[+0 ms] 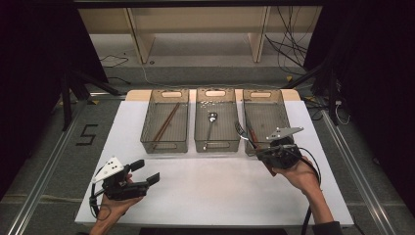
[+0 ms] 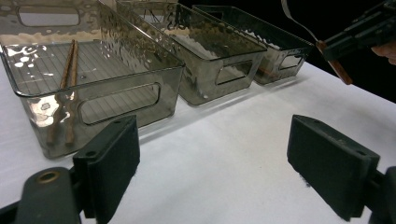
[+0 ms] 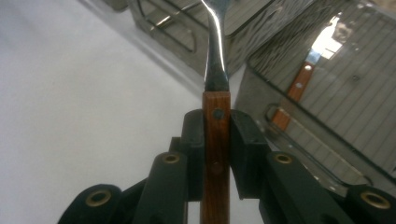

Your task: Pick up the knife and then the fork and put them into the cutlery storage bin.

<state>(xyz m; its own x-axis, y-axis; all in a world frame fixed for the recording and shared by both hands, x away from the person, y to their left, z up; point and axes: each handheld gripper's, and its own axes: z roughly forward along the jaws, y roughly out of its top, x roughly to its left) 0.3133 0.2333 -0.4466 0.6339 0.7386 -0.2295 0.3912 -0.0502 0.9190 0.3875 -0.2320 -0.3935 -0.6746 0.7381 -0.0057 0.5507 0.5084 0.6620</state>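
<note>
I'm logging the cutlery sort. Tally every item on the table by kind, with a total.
Smoky clear bins: 3
Chopsticks: 2
Spoon: 1
Wooden-handled forks: 2, one held in the right claw, one lying in the right bin
Total: 8

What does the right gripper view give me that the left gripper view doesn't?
Right gripper view: the right gripper has its jaws shut on the fork's wooden handle, with another wooden-handled utensil lying in the bin below. Left gripper view: the left gripper with its jaws open over bare table, and the chopsticks in the nearest bin. Both: the held fork and the smoky transparent bins.
</note>
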